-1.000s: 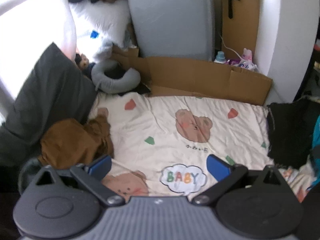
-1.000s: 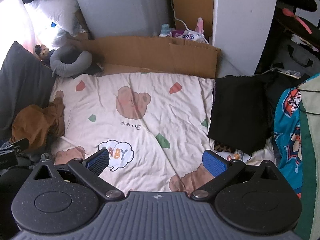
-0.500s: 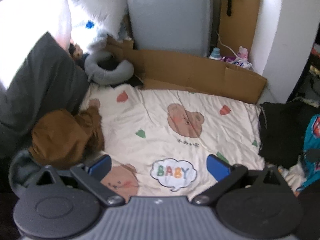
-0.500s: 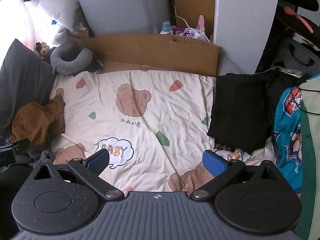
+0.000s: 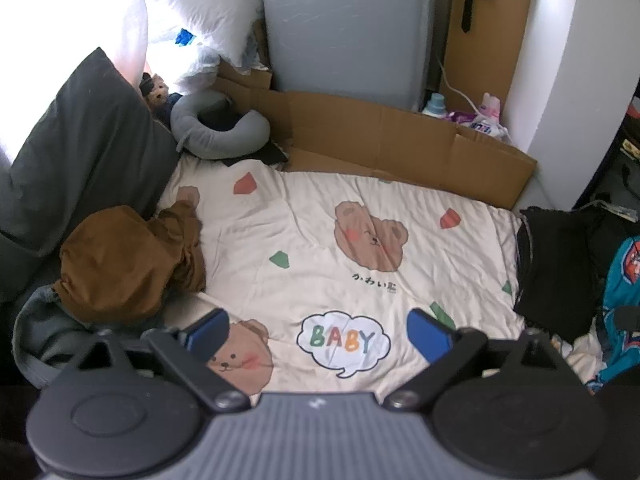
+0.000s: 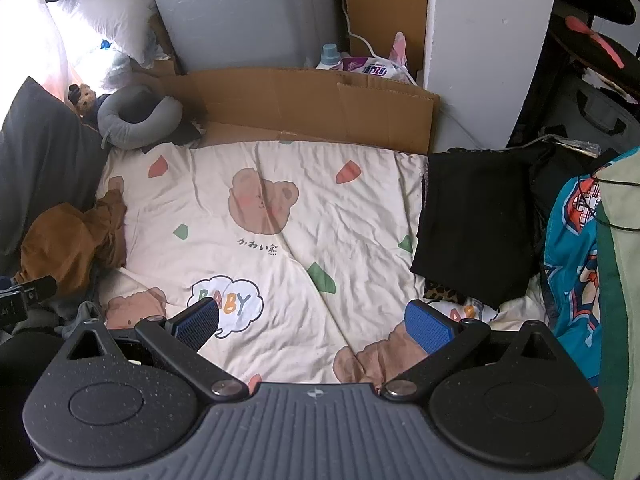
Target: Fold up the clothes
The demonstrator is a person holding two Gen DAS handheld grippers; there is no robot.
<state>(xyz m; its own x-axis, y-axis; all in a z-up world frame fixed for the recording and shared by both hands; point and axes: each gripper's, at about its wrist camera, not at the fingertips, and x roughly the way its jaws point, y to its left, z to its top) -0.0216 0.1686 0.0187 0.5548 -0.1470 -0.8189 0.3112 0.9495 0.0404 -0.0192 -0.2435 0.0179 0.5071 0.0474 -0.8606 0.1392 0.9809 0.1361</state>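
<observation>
Crumpled brown cotton garment (image 5: 128, 264) is sitting bunched up on the left edge of the cream bear-print quilt (image 5: 320, 240), right up against the dark grey pillow (image 5: 76, 160). Over on the right side there's a folded black garment (image 6: 476, 220) lying flat, half on the quilt. Left gripper (image 5: 318, 332) hangs over the near end of the quilt with its blue pads spread wide but easing inward, nothing between them, just the "BABY" cloud print underneath. Right gripper (image 6: 316, 320) is spread wide too and empty, above the near quilt. Far back, a grey U-shaped neck pillow (image 5: 220, 128) sits beside a flattened brown cardboard sheet (image 5: 400, 140).
</observation>
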